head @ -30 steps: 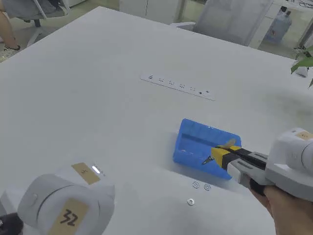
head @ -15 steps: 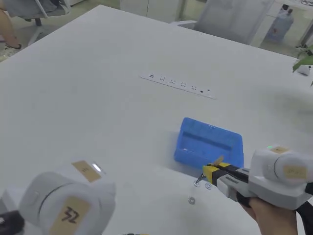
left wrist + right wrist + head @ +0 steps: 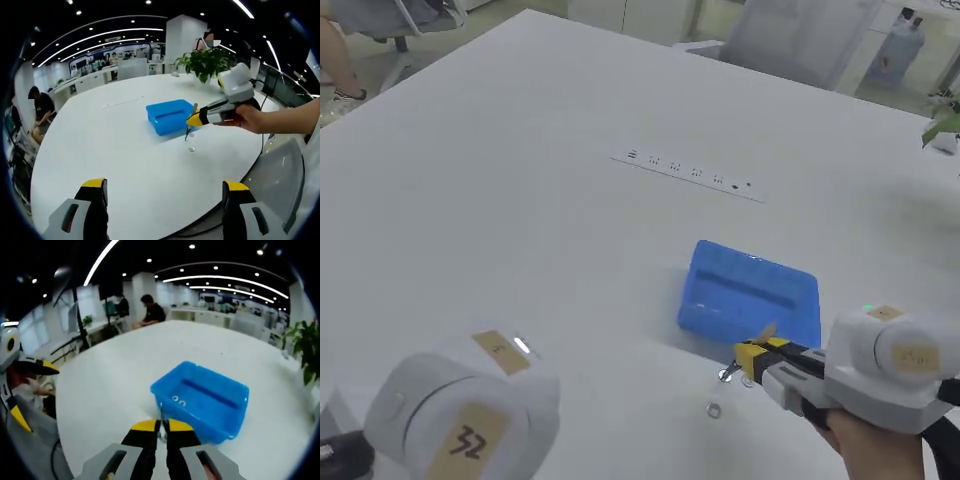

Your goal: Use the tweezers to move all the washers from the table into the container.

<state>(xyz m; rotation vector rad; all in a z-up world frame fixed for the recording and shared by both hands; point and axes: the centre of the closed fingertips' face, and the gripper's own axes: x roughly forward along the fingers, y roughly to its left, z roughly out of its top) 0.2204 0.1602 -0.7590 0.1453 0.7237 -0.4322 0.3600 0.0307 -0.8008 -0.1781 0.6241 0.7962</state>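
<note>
The table (image 3: 520, 200) is a smooth matt white, the blue container (image 3: 720, 318) glossy plastic with a faint sheen along its walls, the loose washer (image 3: 713, 410) and the tweezers (image 3: 728, 372) bright bare metal, and the right gripper (image 3: 748, 352) matt white plastic (yellow-and-black at the jaws).

Head view: high, facing forward and down over the tabletop (image 3: 520, 150); container (image 3: 752, 290) sits lower right.
Left gripper view: low, well back, facing across the tabletop to the container and the right gripper (image 3: 191, 120).
Right gripper view: close, looking along its fingers (image 3: 145, 426) and tweezers (image 3: 161, 430) into the container.
Container shared by all three.
</note>
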